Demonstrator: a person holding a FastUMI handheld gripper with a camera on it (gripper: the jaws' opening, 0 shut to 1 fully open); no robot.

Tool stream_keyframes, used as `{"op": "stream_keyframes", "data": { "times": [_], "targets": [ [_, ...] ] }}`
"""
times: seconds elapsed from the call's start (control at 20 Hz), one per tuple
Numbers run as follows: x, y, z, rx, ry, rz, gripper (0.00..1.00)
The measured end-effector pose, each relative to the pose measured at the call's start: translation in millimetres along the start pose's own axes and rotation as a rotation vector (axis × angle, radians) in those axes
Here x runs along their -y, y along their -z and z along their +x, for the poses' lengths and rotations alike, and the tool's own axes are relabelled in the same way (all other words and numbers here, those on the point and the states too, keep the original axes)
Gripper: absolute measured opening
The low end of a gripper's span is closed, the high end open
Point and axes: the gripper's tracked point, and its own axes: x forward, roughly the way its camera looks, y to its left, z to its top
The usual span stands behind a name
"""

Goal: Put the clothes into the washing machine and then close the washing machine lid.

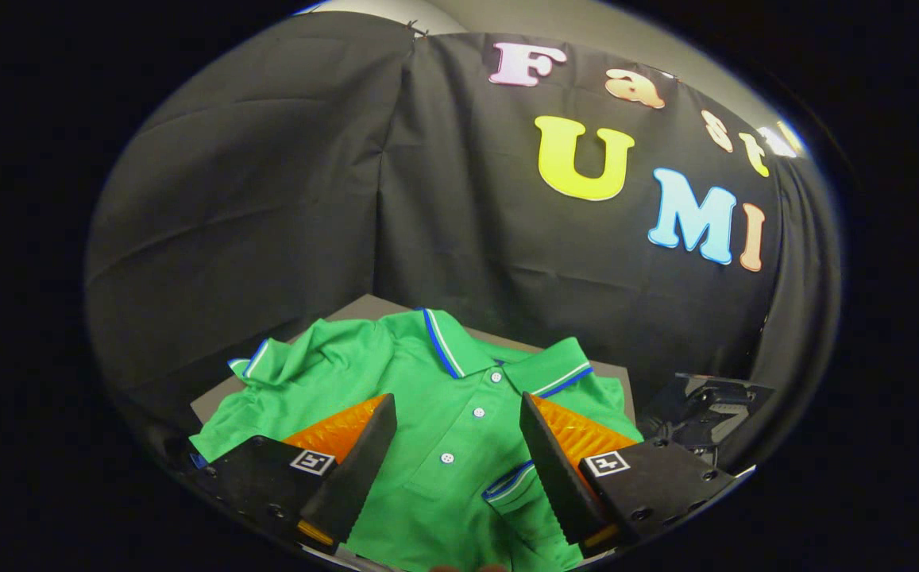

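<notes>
The tongs [457, 429] were held released, fingers spread wide above the green polo shirt [427, 397], which was spread on the worktop [368, 306]. Nothing had been grasped yet; the whole task was judged still left: gripping, loading, closing the lid.

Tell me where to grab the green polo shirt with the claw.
Pinch the button placket of the green polo shirt, coming straight down from above. It lies flat and spread out, and the open claw already straddles that strip, so closing should gather a fold.
</notes>
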Motion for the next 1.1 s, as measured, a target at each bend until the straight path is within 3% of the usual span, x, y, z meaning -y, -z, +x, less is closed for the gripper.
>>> {"op": "stream_keyframes", "data": {
  "times": [0.3,0.45,0.55,0.6,0.7,0.8,0.85,1.1],
  "targets": [
    [-4,26,15,-0.082,0.009,0.003,0.99],
    [-15,34,15,-0.115,-0.083,0.084,0.98],
    [-13,30,12,-0.109,-0.099,0.090,0.76],
    [-6,30,15,-0.099,-0.079,0.077,0.76],
    [-8,29,12,-0.087,-0.068,0.070,0.14],
    [-4,23,18,-0.067,-0.055,0.050,0.14],
    [-6,24,11,-0.058,-0.057,0.062,0.02],
    [-7,16,8,-0.022,-0.099,0.072,0.02]
  ]
}}
